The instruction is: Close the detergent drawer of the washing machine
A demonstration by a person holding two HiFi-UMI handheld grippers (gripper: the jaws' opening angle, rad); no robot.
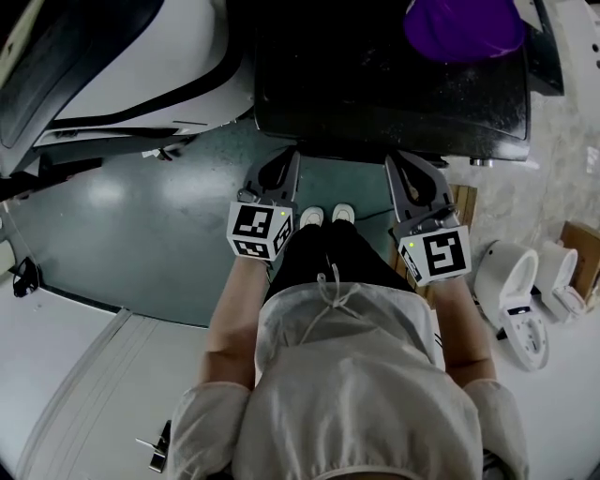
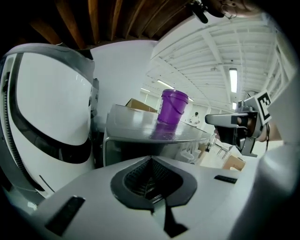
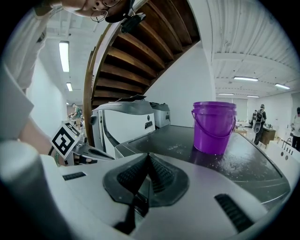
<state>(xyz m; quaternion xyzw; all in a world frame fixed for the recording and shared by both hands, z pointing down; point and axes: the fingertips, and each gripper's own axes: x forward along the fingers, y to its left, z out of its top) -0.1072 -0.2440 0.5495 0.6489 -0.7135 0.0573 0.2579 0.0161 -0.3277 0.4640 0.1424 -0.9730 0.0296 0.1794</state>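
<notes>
Left gripper (image 1: 289, 161) and right gripper (image 1: 398, 167) hung low just before the washing machine (image 1: 375, 94) with its purple bucket (image 1: 464, 28), jaws pressed together on nothing, presumably ready to push; detergent drawer seen in no view.

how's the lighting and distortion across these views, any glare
Head view: dim, machine top nearly black, sheen on the floor. Left gripper view: heavy fisheye, black corners, purple bucket mirrored beneath itself. Right gripper view: bright ceiling strips, same curvature.

Purple bucket (image 1: 464, 26) blocks machine top (image 1: 375, 89); open floor (image 1: 141, 234) left.
</notes>
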